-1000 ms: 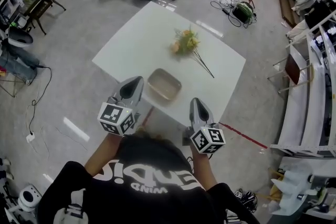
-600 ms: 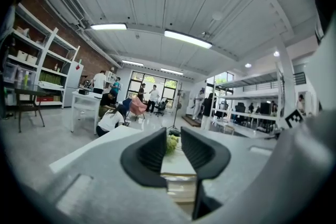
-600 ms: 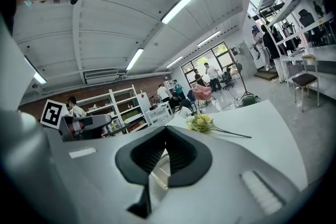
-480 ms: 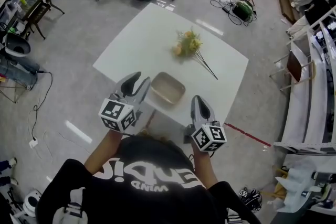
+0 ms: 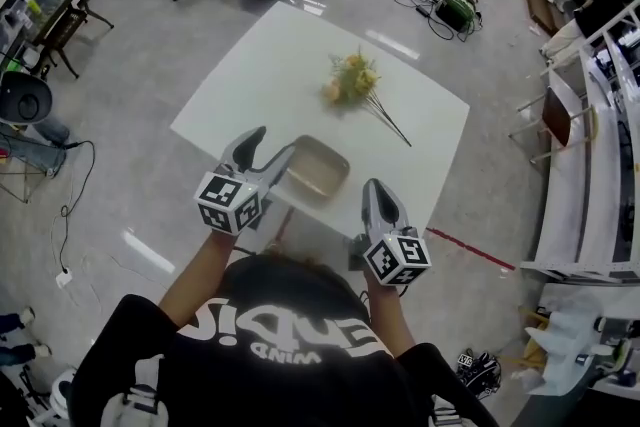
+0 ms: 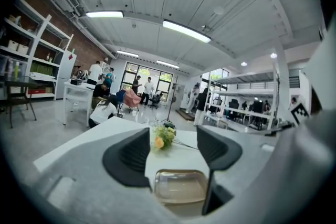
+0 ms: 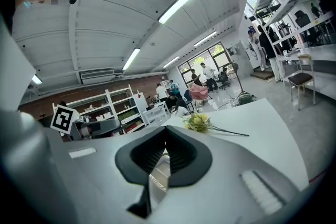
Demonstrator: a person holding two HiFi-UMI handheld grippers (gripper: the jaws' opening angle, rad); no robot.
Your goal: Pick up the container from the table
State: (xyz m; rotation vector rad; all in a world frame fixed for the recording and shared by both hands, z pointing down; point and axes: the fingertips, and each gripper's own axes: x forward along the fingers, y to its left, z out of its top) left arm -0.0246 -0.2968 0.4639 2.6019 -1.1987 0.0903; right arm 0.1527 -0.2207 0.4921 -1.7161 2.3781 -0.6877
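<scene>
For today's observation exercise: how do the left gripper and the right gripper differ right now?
The left gripper has jaws wide apart, which have just been opening, nothing gripped between them; the right gripper has them together. The left gripper reaches up to the container; the right gripper hangs back at the table edge. Both carry a marker cube.

Bright, even light fills the room. In the left gripper view the long ceiling strip lights glow white, and the far windows are washed out. In the head view the glossy floor carries streaks of glare, and the white table is close to overexposed, with only faint, soft shadows. Both gripper views bend hard towards the edges and darken into black corners. Their closest foreground looks soft, perhaps out of focus.
</scene>
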